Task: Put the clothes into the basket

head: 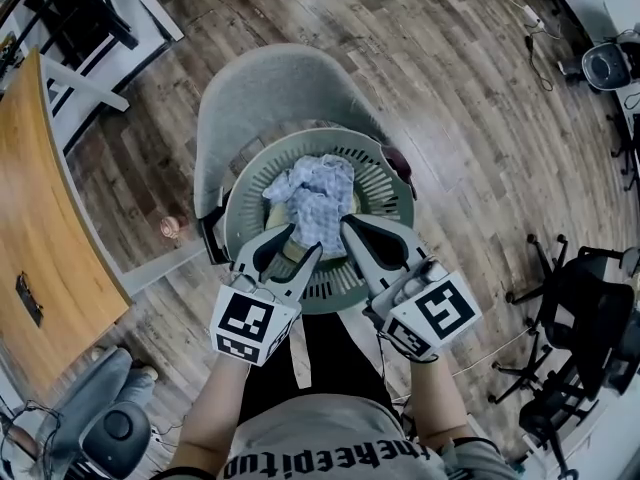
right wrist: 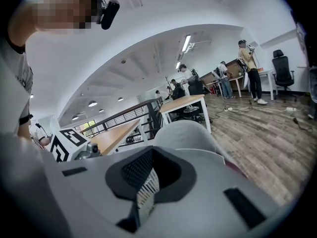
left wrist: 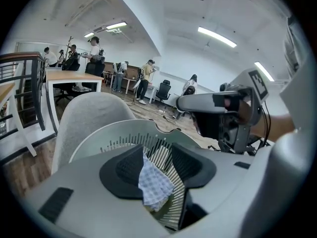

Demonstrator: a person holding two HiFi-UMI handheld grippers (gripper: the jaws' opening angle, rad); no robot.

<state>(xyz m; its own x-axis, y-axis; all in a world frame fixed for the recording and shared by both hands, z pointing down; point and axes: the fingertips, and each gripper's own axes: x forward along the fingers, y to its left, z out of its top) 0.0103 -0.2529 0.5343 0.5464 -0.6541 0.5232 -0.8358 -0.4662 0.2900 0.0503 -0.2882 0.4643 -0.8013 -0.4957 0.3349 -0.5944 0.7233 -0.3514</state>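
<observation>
1. The head view looks steeply down from above the person onto the basket [head: 385, 183] on a grey chair [head: 270, 88], with the left gripper [head: 300, 240] and right gripper [head: 372, 230] close below.
2. The left gripper view sits low, just behind its fingers [left wrist: 124, 170], and faces across the basket into the office.
3. The right gripper view sits just behind its fingers [right wrist: 133, 170] and faces over the chair's back.
4. All three views share the basket's slats and the chair.

Bright, even indoor light from ceiling strip lights [left wrist: 216, 37]. Soft shadows on the wood floor [head: 450, 88]. Both gripper views show heavy fisheye bending, dark corners and a slightly soft foreground.
</observation>
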